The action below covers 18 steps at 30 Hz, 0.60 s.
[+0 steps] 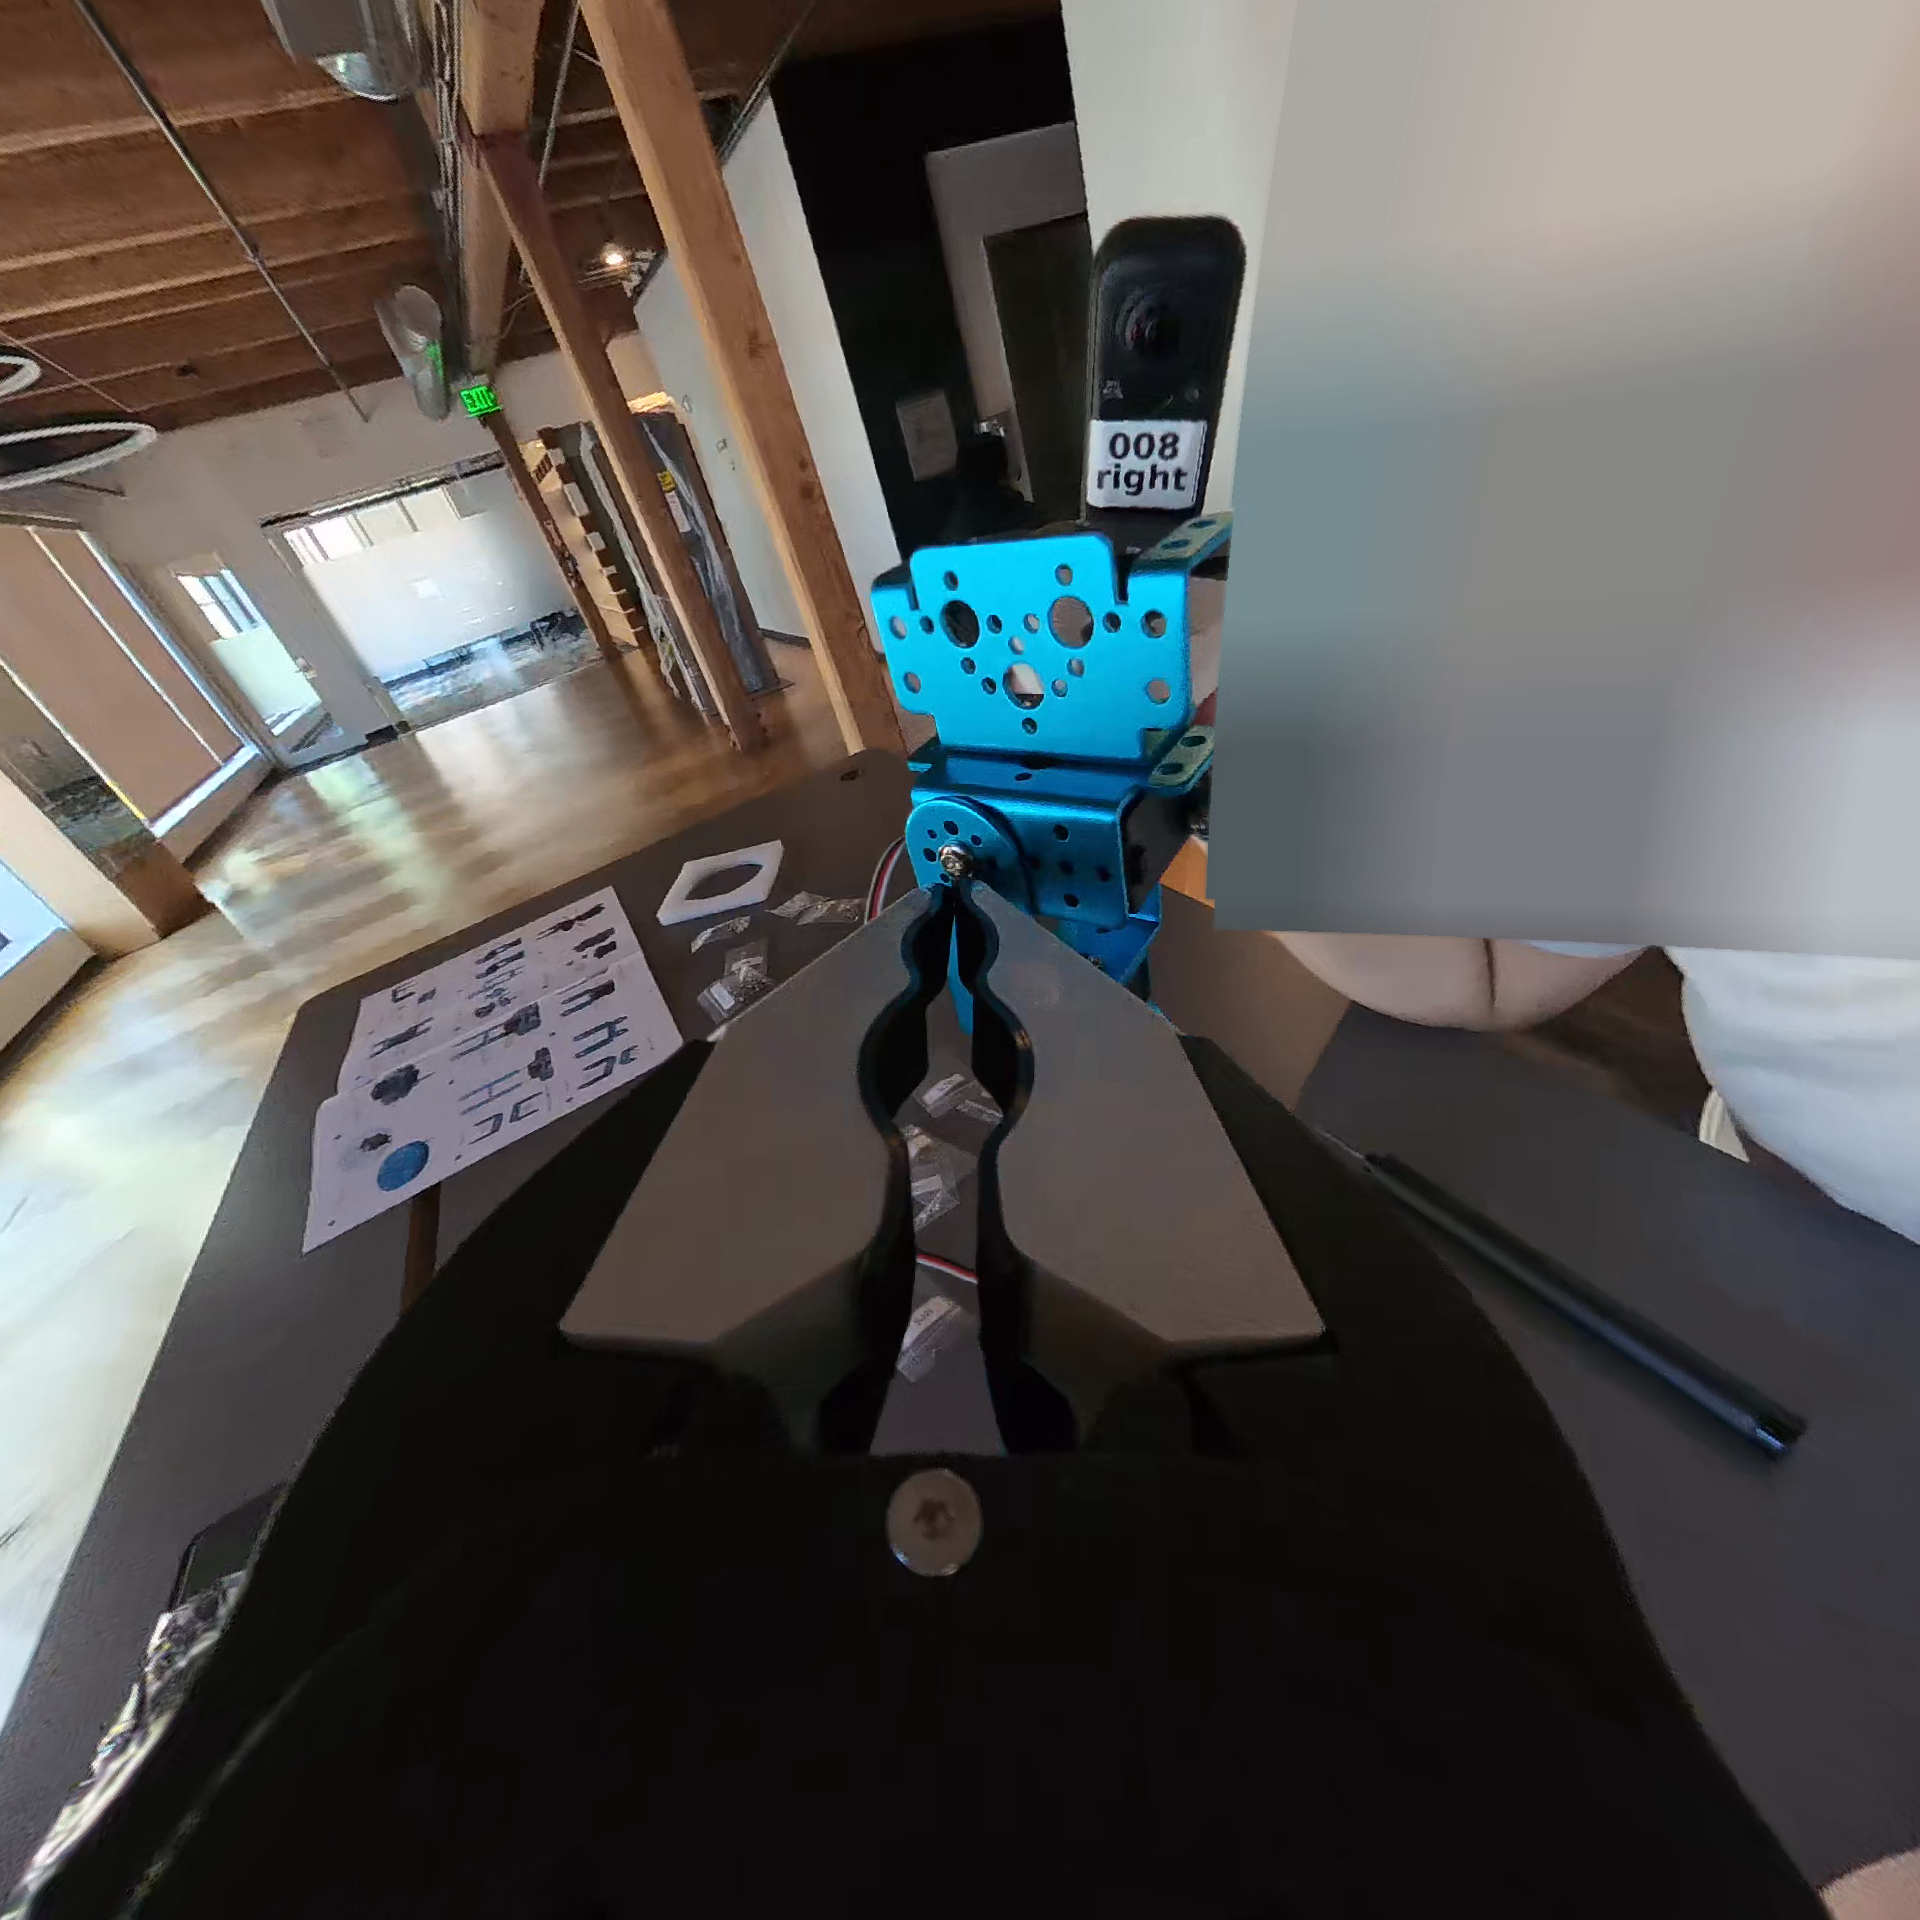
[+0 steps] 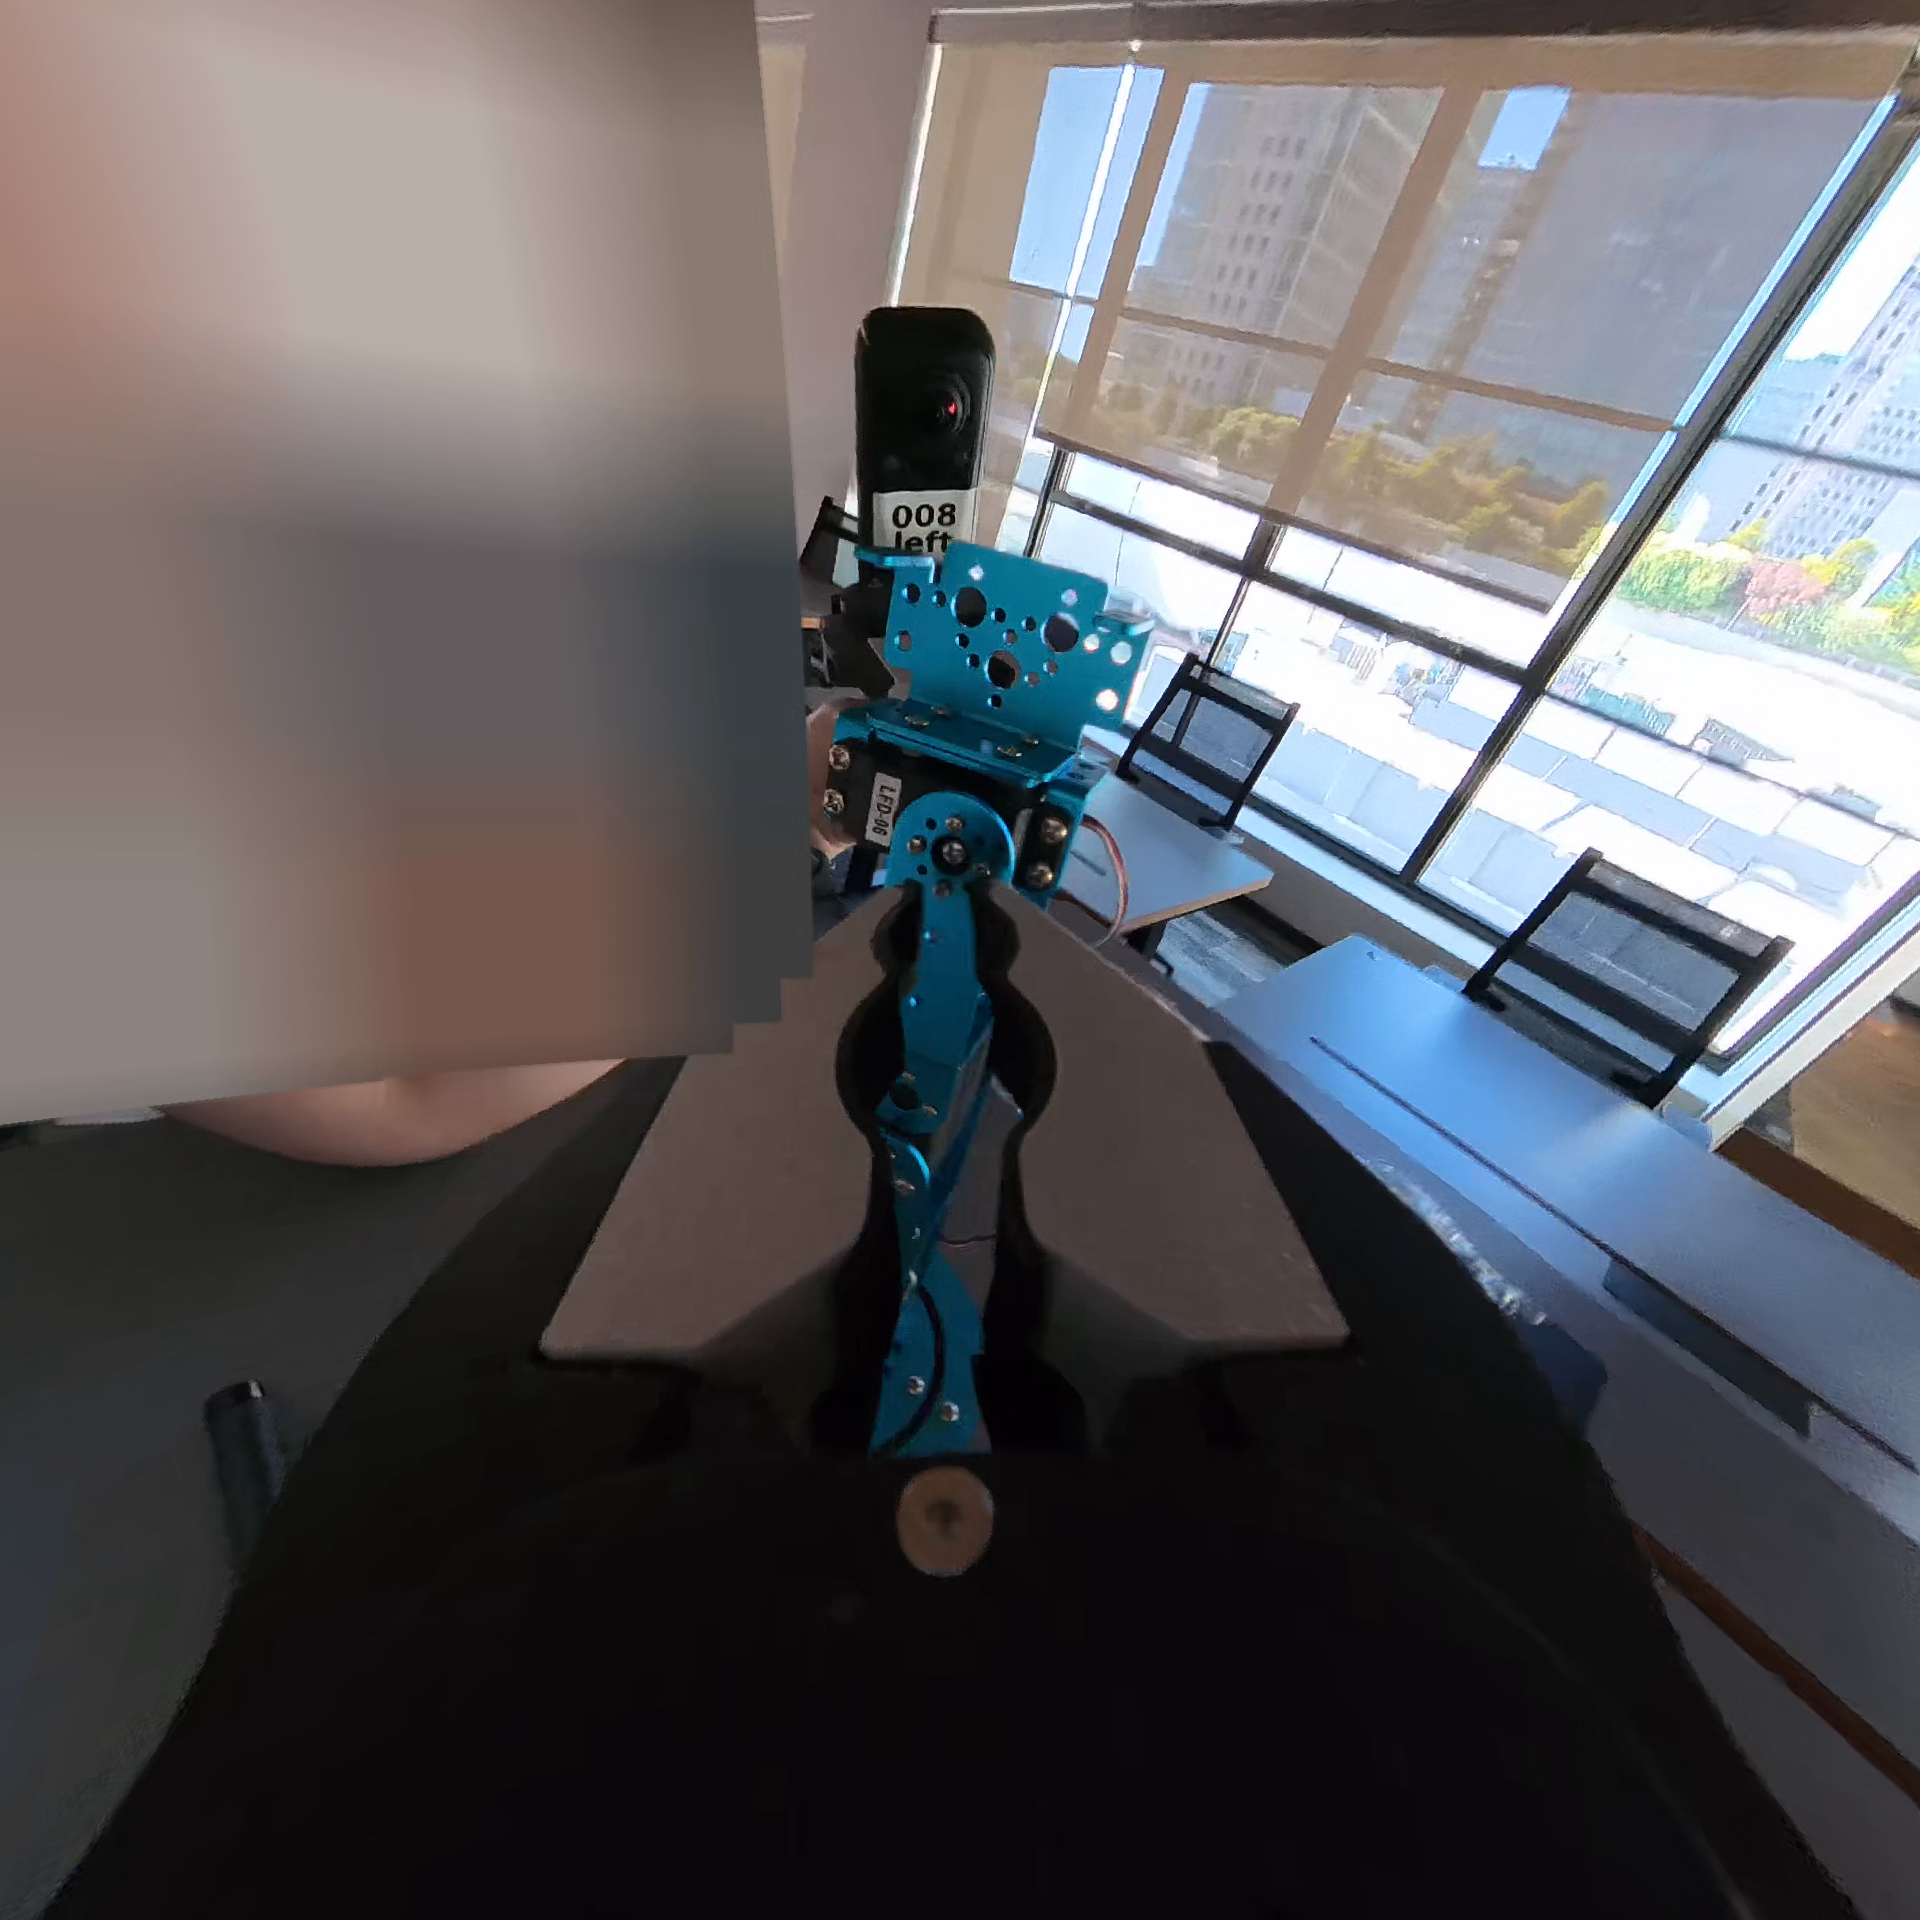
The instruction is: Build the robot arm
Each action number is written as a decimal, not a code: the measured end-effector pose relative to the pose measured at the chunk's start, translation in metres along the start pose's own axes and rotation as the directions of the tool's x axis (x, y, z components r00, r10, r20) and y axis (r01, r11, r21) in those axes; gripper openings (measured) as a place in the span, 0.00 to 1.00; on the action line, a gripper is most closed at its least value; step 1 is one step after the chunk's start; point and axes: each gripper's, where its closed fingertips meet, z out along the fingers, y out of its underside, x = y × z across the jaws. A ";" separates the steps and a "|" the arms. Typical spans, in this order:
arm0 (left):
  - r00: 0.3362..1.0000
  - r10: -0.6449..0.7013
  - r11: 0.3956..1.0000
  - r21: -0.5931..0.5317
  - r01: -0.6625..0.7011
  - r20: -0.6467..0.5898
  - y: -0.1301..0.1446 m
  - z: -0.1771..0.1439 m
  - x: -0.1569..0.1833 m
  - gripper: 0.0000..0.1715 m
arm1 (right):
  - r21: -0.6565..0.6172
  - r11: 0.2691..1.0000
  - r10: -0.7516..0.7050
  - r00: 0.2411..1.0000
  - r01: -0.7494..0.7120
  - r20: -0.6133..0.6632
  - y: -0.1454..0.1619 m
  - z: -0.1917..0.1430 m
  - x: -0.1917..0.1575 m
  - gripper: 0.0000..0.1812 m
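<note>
A blue metal bracket assembly [image 1: 1029, 665] with black servos is held up above a dark table [image 1: 1558, 1558]. My right gripper [image 2: 948, 904] is shut on its lower blue arm [image 2: 930, 1195], which runs down between the fingers. My left gripper [image 1: 951, 896] comes from the opposite side. Its jaws are closed, with the tips against a silver screw [image 1: 948, 857] in the round blue disc [image 1: 961, 847]; I cannot tell if they pinch it. The right gripper's camera [image 1: 1164, 322] shows behind the assembly. The left gripper's camera [image 2: 925, 405] shows in the right wrist view.
Printed sheets [image 1: 488, 1039], a white square foam frame [image 1: 722, 883], small bags of parts [image 1: 748, 961] and a black rod-like tool [image 1: 1579, 1309] lie on the table. A person's arm [image 1: 1455, 982] is close behind. Grey tables [image 2: 1507, 1143] and black chairs [image 2: 1621, 935] stand by large windows. The grippers' ends are close to 6 cm from one another.
</note>
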 end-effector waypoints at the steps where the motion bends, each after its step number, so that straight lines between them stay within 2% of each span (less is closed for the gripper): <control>1: 1.000 -0.016 1.000 0.002 0.016 -0.002 0.000 -0.001 0.000 0.00 | 0.027 0.999 -0.020 1.000 0.020 0.008 -0.001 -0.004 0.002 0.08; 4: 0.998 -0.064 0.998 0.007 0.064 0.004 -0.003 -0.007 -0.001 0.06 | 0.151 0.987 0.049 0.996 -0.059 0.069 -0.006 -0.017 0.022 0.16; 6: 0.991 -0.118 0.993 0.027 0.117 0.063 -0.011 -0.015 -0.006 0.12 | 0.197 0.963 0.130 0.957 -0.184 0.259 -0.010 -0.020 0.025 0.25; 8: 0.976 -0.196 0.979 0.075 0.189 0.090 -0.028 -0.020 0.002 0.21 | 0.188 0.950 0.153 0.899 -0.248 0.410 -0.013 -0.016 0.029 0.32; 9: 0.962 -0.228 0.971 0.106 0.214 0.151 -0.035 -0.021 0.003 0.26 | 0.167 0.947 0.162 0.860 -0.273 0.485 -0.014 -0.011 0.030 0.34; 12: 0.876 -0.235 0.972 0.114 0.206 0.421 -0.038 -0.017 0.006 0.38 | 0.096 0.949 0.157 0.716 -0.300 0.680 -0.019 0.004 0.023 0.40; 15: 0.756 -0.117 0.989 0.003 0.150 0.644 -0.027 -0.006 0.020 0.42 | -0.010 0.972 0.153 0.604 -0.234 0.782 -0.001 0.025 0.014 0.46; 18: 0.640 -0.069 0.985 -0.048 0.163 0.765 -0.024 0.006 0.025 0.43 | -0.045 0.975 0.146 0.472 -0.217 0.869 0.007 0.026 0.002 0.40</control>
